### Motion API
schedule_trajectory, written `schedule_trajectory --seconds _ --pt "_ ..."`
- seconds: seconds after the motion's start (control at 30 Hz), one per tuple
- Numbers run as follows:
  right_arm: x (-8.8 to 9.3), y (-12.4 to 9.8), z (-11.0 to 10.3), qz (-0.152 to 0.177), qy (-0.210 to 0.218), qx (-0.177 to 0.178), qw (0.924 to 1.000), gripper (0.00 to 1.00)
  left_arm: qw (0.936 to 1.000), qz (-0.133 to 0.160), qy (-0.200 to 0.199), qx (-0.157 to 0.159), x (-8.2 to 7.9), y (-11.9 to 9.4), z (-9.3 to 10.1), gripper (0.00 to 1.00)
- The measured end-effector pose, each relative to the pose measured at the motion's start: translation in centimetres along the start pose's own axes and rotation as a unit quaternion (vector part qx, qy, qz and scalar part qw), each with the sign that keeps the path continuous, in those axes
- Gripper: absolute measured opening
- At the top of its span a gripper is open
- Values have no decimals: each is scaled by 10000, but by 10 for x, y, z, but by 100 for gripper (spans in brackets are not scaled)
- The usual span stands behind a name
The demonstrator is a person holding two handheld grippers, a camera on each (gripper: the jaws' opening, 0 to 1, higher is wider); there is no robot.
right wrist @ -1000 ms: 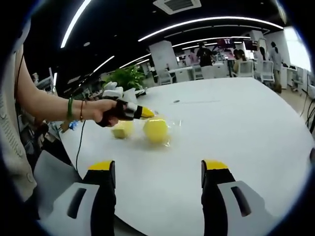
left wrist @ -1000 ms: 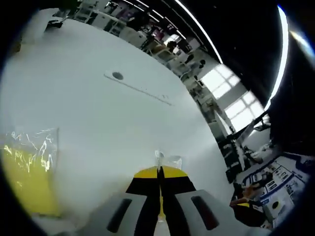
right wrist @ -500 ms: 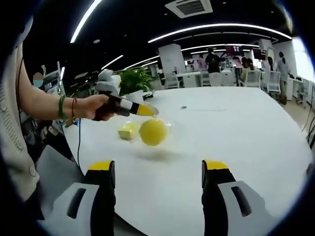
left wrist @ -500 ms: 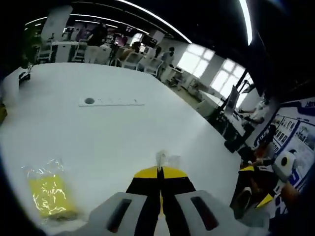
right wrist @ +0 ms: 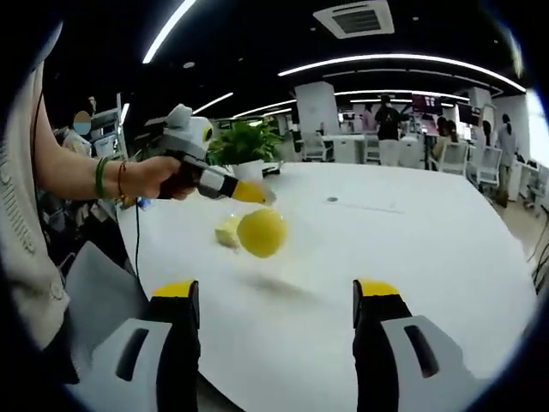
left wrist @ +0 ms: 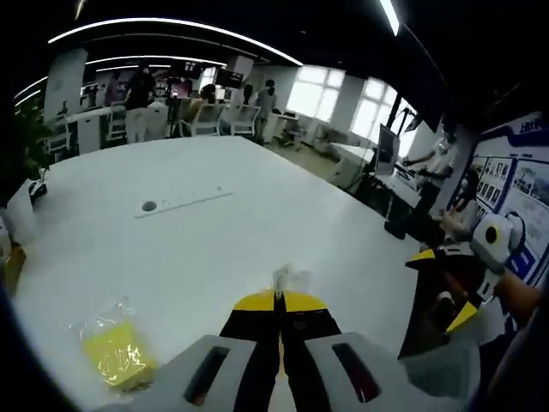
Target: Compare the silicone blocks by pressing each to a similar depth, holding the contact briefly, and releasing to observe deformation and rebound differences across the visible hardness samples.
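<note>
- White table (right wrist: pixel 412 249) is carrying 1 bagged yellow block (left wrist: pixel 117 354).
- Left gripper (right wrist: pixel 257 196) is clenching a bag, dangling yellow ball (right wrist: pixel 262 233) above it.
- Right gripper (right wrist: pixel 279 296) is gaping, released.

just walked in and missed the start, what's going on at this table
A person holds a gripper in each hand over a white table. The left gripper is shut on the clear bag of a round yellow sample, which hangs above the table. A second bagged yellow block lies on the table. The right gripper is open, holding nothing.
</note>
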State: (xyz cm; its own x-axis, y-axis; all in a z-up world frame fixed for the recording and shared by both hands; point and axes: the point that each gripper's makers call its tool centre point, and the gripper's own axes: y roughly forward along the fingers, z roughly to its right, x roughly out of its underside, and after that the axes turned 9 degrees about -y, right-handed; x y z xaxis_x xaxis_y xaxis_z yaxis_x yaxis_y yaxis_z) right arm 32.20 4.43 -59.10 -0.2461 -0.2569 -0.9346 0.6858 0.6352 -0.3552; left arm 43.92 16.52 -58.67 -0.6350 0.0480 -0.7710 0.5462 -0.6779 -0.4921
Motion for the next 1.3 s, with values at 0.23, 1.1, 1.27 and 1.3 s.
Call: schedule_trajectory --seconds 0.23,1.1,1.27,1.3 --pt "-12 2 0 -31 -335 -134 9993 70 9999 15 114 97 -6 -14 8 0" --pt "-79 79 -20 -150 -1530 -1345 9789 76 9959 -58 742 521 -29 -37 46 0" --pt "-80 100 -24 -205 -1592 -1511 9754 76 9947 -109 858 551 -26 -40 49 0" --pt "-79 104 -25 -239 -1615 -1556 9742 76 9945 -114 878 550 -26 -40 49 0"
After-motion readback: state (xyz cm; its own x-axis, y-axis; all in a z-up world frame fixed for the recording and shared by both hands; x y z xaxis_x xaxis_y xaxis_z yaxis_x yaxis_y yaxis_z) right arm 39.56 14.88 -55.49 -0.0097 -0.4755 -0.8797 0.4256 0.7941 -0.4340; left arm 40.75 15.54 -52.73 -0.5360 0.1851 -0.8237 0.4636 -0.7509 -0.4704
